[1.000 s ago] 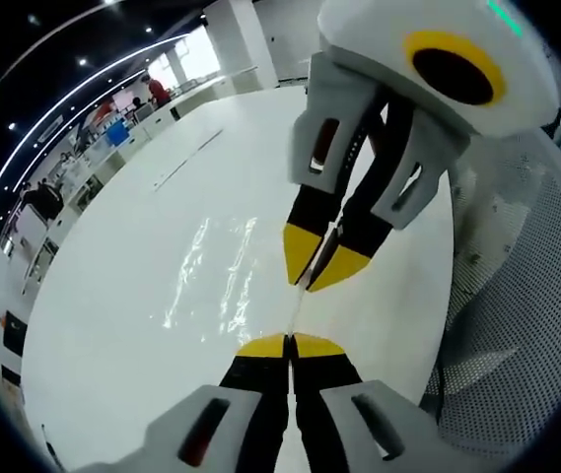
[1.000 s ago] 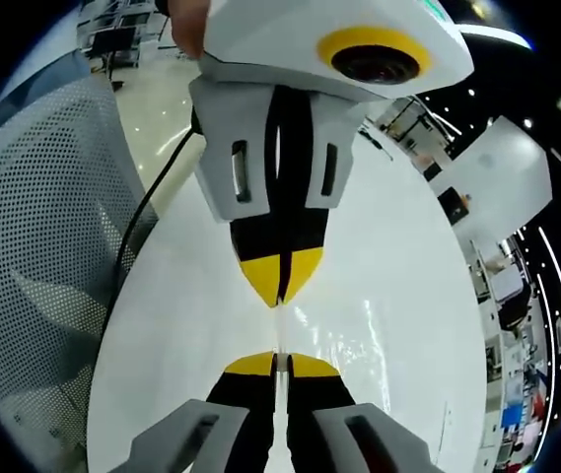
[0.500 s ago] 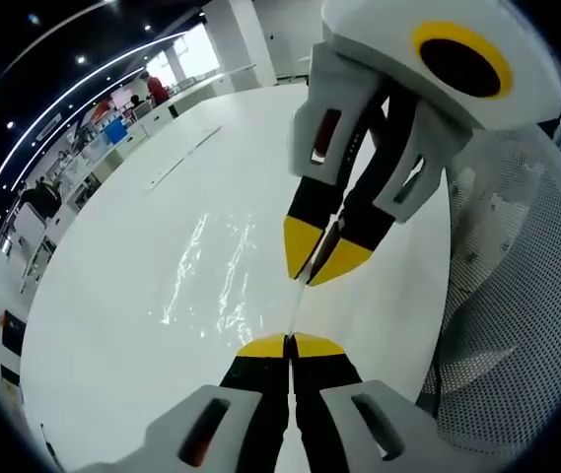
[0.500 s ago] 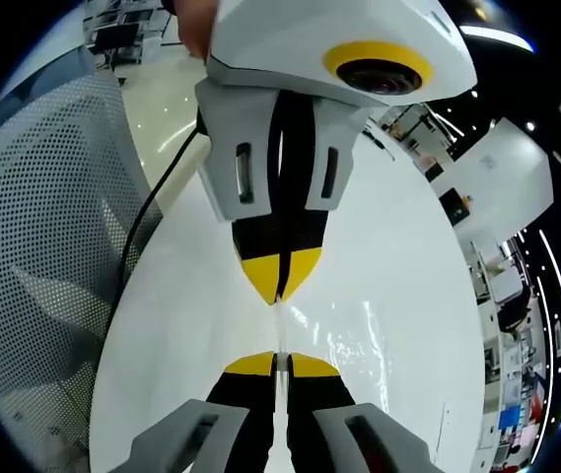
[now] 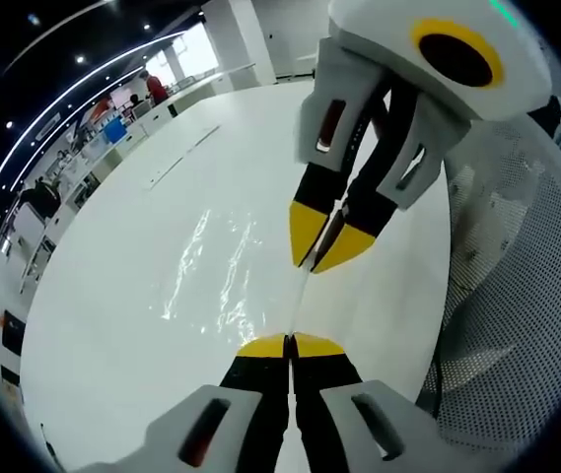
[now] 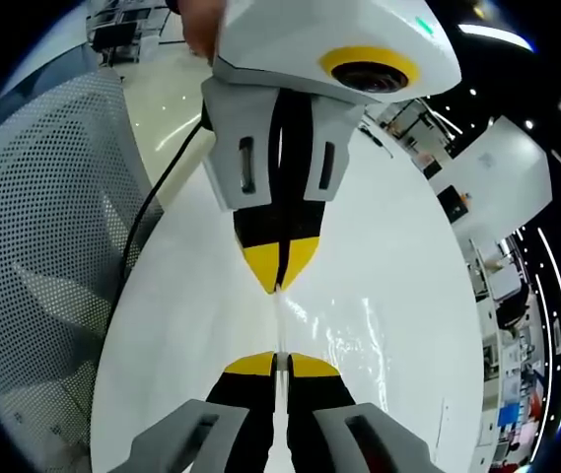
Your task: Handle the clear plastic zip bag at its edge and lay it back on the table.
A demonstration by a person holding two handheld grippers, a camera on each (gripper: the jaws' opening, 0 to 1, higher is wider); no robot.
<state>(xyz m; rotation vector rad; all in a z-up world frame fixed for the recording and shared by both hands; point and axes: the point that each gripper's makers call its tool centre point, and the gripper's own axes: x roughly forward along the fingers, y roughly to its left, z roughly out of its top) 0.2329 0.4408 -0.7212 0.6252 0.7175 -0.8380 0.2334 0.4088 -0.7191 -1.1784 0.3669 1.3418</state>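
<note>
While both grippers face each other over the white table (image 5: 112,325), the clear plastic zip bag (image 5: 223,271) is stretched between them by one edge, its glinting sheet apparently hanging toward the tabletop. Left gripper (image 5: 290,345): jaws closed on that edge. Right gripper (image 6: 280,363): likewise clamped. Holding at two points keeps the film taut for laying flat. A mesh chair (image 6: 43,246) stands at the table's edge.

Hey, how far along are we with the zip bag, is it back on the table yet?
Done: both grippers are shut on the clear zip bag's edge, the left gripper facing the right gripper. In hand: the edge is stretched between them, the bag's body trailing toward the white table. Left: lowering the edge and letting go.
</note>
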